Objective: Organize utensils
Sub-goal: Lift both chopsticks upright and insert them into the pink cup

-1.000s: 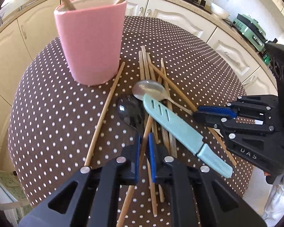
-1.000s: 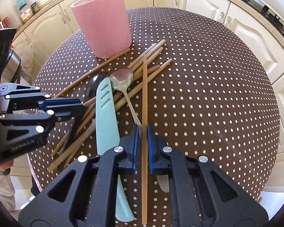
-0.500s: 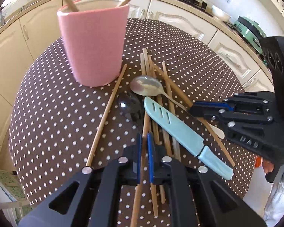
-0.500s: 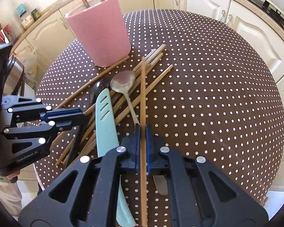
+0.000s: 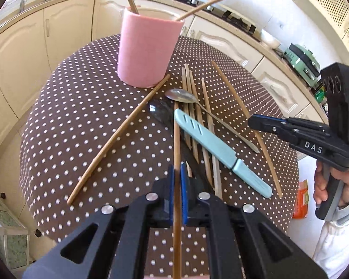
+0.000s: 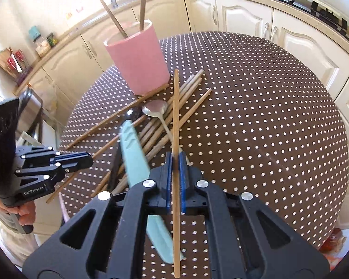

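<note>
A pink cup (image 5: pixel 146 51) (image 6: pixel 137 55) stands on the dotted round table with two chopsticks in it. My left gripper (image 5: pixel 177 174) is shut on a wooden chopstick (image 5: pixel 176 139), lifted above the pile. My right gripper (image 6: pixel 175 160) is shut on another chopstick (image 6: pixel 175 116), also raised. Below lie several chopsticks (image 5: pixel 197 116), a steel spoon (image 5: pixel 181 95) (image 6: pixel 156 109), a dark spoon (image 5: pixel 158 111) and a light-blue sheathed knife (image 5: pixel 211 144) (image 6: pixel 132 151). The right gripper also shows at the right of the left wrist view (image 5: pixel 251 122); the left gripper also shows at the left of the right wrist view (image 6: pixel 88 159).
One chopstick (image 5: pixel 118 137) lies apart on the left of the table (image 5: pixel 69 121). Cream kitchen cabinets (image 6: pixel 244 18) ring the table. An orange packet (image 5: pixel 300 200) lies on the floor past the table's right edge.
Both grippers have risen and pulled back, each lifting its chopstick off the pile. The cup and table look farther away now.
</note>
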{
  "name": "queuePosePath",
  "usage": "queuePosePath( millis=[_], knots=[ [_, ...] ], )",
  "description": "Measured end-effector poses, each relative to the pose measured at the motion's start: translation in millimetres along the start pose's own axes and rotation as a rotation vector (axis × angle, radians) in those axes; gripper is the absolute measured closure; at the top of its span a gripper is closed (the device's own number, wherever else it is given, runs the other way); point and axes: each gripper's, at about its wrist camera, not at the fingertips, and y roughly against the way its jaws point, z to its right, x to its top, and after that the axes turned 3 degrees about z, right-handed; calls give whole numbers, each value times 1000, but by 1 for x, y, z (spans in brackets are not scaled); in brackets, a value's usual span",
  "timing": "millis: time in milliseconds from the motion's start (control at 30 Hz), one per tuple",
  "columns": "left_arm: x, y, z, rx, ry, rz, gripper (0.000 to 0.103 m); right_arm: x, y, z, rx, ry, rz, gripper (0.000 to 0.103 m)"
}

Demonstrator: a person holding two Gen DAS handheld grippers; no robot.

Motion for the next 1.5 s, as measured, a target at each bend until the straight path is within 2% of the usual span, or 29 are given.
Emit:
queuePosePath(
  millis=[133,267,600,767,833,967,1200,1367,1500],
  knots=[
    [-14,15,-5,-1,-4,8,98,-2,8,-2,32,-28,38,97],
    [-26,8,-4,20,-28,-55,97,-5,3,-8,35,-20,20,97],
    [5,-26,10,70,-63,-122,95,-9,-11,-9,29,-19,-20,97],
    [17,-36,15,83,-81,-108,98,-9,-12,-6,41,-27,-13,97],
    [17,-34,14,78,-81,-75,98,-9,-12,-5,47,-29,0,97],
    [12,-5,11,76,-64,40,98,-9,-3,-4,67,-42,47,97],
    [9,51,19,35,-63,296,98,-3,24,-22,124,-32,172,97],
    [32,80,28,-4,-56,503,98,11,39,-45,150,3,284,97],
    [60,83,34,-3,-58,619,98,34,39,-59,175,17,365,97]
  ],
)
